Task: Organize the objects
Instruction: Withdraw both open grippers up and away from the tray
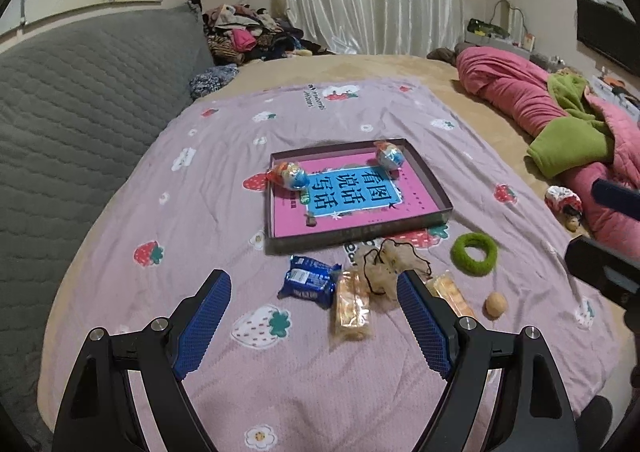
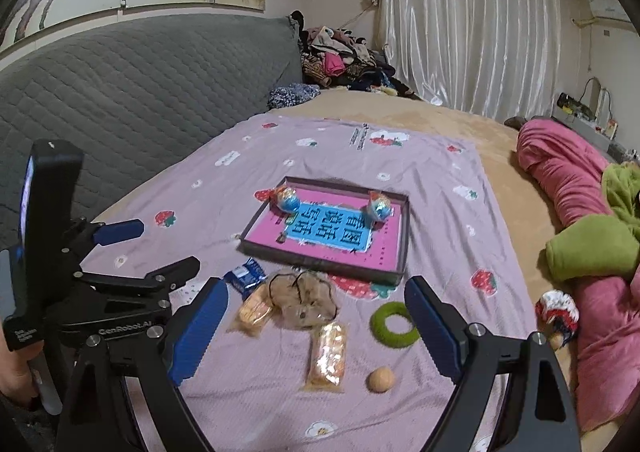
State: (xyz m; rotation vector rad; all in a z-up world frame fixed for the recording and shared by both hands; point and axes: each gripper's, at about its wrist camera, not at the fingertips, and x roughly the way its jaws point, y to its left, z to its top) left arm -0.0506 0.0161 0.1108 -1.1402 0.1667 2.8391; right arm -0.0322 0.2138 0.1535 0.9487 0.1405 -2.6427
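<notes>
Landmark: shallow tray (image 1: 434,188), on the lilac strawberry blanket (image 1: 224,156) spread over the bed, holding a pink book (image 1: 288,218).

- Two foil-wrapped eggs (image 1: 289,178), (image 1: 389,156): inside the tray, at its two far corners, on the book. Probably light, hollow and crushable; the foil looked slick. Best taken gently across the middle.
- Blue snack packet (image 1: 310,282): on the blanket just in front of the tray's near wall. Crinkly, light; take by the body.
- Two clear-wrapped pastry bars (image 1: 352,306), (image 2: 327,352): in front of the tray, nearer the cameras. Soft, likely crumbly; grip across the width, lightly.
- Sheer pouch with black cord (image 2: 306,302): close to the tray's near wall, between the bars. Limp; pinch a fold of the fabric.
- Green fuzzy ring (image 1: 474,254): beside the tray's near right corner. Springy, easy at any point of its rim.
- Small tan ball (image 1: 496,306): nearer than the ring. Would roll; close on it from above.

Left tongs (image 1: 314,314) and right tongs (image 2: 316,324): both spread wide and empty, above the loose items, touching nothing.
</notes>
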